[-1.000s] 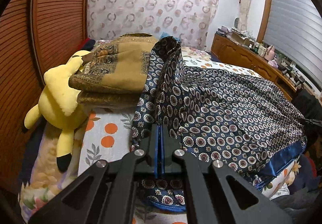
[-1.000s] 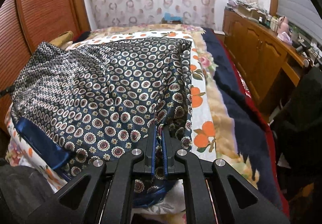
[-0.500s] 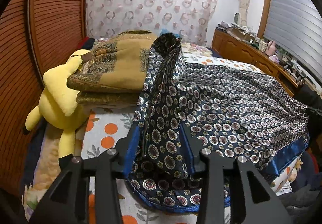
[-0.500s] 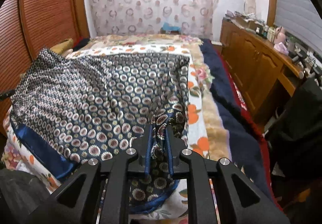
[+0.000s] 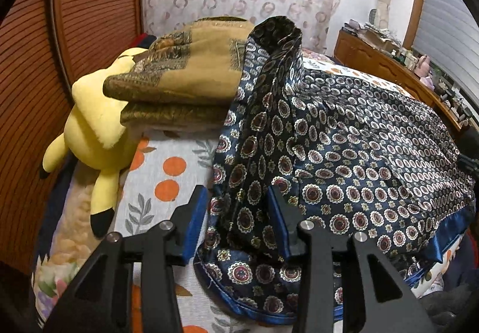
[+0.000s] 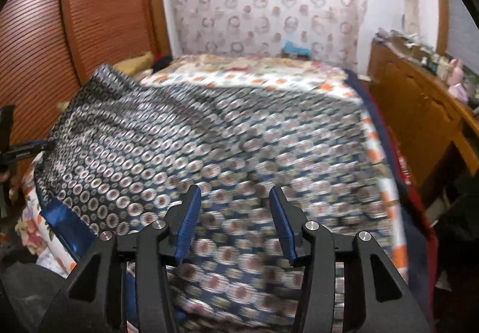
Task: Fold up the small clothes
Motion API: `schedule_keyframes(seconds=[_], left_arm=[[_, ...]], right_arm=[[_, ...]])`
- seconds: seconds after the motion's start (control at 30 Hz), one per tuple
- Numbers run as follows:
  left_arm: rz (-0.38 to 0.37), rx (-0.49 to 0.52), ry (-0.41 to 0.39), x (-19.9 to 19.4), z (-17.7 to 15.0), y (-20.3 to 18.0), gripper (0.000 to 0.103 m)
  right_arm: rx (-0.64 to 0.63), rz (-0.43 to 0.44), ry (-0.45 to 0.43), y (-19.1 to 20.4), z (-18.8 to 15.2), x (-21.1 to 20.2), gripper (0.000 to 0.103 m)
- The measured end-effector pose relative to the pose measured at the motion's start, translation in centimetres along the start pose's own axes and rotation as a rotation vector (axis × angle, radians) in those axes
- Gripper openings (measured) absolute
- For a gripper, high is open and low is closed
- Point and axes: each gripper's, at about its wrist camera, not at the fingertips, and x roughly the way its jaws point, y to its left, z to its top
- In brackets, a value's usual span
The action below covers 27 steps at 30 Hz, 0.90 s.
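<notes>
A dark blue garment with a round medallion print and a plain blue hem (image 5: pixel 344 159) lies spread on the bed; it also fills the right wrist view (image 6: pixel 209 153), which is blurred. My left gripper (image 5: pixel 238 222) is open, its jaws either side of a raised fold at the garment's left edge. A ridge of the cloth stands up against the folded stack behind. My right gripper (image 6: pixel 235 219) is open above the garment's near right part, holding nothing. The left gripper's tip shows at the far left of the right wrist view (image 6: pixel 27 149).
A yellow plush toy (image 5: pixel 95 129) lies at the bed's left edge beside a folded tan blanket stack (image 5: pixel 185 78). A wooden slatted wall (image 5: pixel 60 48) runs along the left. A wooden dresser (image 6: pixel 419 111) stands to the right. The bedsheet (image 5: pixel 167 180) has orange dots.
Both grippers have opened and let go of the garment's edge. The cloth has dropped onto the bed. The right gripper has pulled back and upward.
</notes>
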Motion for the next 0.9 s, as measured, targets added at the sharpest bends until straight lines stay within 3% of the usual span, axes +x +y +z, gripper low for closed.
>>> schedule_keyframes(seconds=[0.17,0.4,0.9], left_arm=[[-0.003,-0.006,0.009,0.3,-0.4,0.3,0.040],[-0.007,-0.010,-0.001,0.4,-0.4,0.5,0.040],[-0.046,-0.059,-0.022,0.7,0.0,1.0,0.038]], right_arm=[[-0.019,0.046,0.038,2.4,-0.7,2.0,0.048],[-0.036,0.031,0.069,3.1,-1.1,2.9,0.049],[-0.073,-0.029,0.018,4.3,-2.1,3.0,0.057]])
